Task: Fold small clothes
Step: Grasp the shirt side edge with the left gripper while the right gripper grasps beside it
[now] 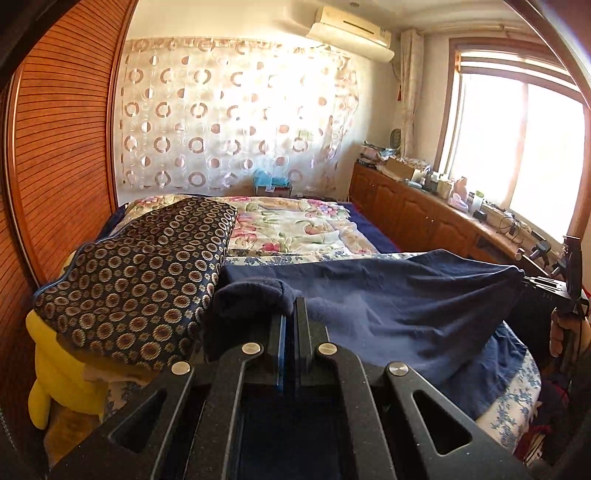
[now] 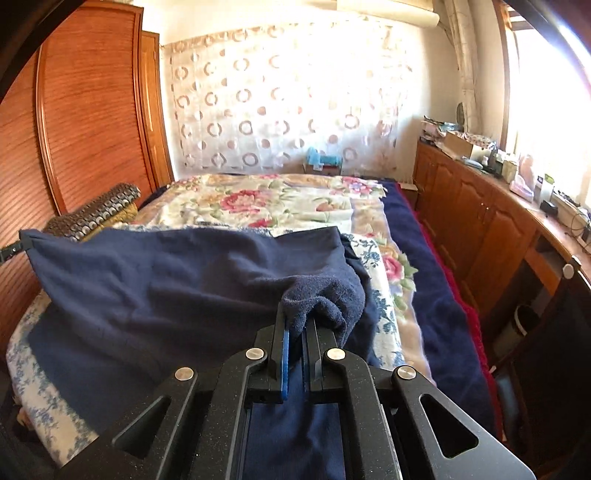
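Walls: pale, with a sheer curtain [image 1: 236, 114] of ring patterns hung across the far one.
Left side: slatted wooden wardrobe [image 1: 62, 147].
Right side: low wooden cabinets [image 2: 476, 218], top cluttered, under a bright window [image 1: 517, 147].
Overhead: air conditioner [image 1: 351, 31].
Bed: floral bedspread [image 2: 266, 203].
Light: strong daylight.

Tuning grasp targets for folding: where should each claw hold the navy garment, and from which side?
As now: one fleecy corner each, approached from the near edge. The left claw and right claw are both shut on bunched corners of the navy garment, so the edge between them hangs in a span above the bed, probably ready to fold.
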The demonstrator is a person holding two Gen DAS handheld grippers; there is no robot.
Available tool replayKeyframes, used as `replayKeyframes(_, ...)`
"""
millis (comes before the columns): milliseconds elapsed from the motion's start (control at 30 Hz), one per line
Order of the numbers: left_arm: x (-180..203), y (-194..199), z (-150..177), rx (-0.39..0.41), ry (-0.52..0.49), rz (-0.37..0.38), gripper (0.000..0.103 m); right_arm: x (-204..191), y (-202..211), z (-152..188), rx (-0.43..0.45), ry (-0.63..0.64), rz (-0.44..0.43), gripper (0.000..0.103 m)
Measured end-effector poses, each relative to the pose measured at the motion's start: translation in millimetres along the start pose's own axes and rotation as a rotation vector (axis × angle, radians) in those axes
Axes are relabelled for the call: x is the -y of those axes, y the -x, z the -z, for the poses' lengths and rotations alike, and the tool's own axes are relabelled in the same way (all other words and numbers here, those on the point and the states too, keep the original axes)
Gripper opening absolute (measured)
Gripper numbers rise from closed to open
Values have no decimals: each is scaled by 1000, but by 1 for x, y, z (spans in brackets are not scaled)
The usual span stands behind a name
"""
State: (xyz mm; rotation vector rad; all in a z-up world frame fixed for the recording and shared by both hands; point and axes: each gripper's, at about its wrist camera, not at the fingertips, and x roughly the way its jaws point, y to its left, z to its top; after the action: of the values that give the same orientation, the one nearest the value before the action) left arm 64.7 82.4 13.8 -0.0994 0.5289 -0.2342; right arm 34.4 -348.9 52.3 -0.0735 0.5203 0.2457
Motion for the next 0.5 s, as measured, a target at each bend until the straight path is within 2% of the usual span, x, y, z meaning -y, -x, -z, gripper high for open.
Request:
replayKeyframes(133,-5,20,10,-5,12,14,4,6,28,12,15,-6,-12,5)
replayKeyframes(267,-14,18,33,-56,41,-1,4,9,49,35,-3,-7,-21,5)
replayKeyframes(500,-27,-10,82,-200,95,-47,4,10,19,71,-120,-27,-14,5)
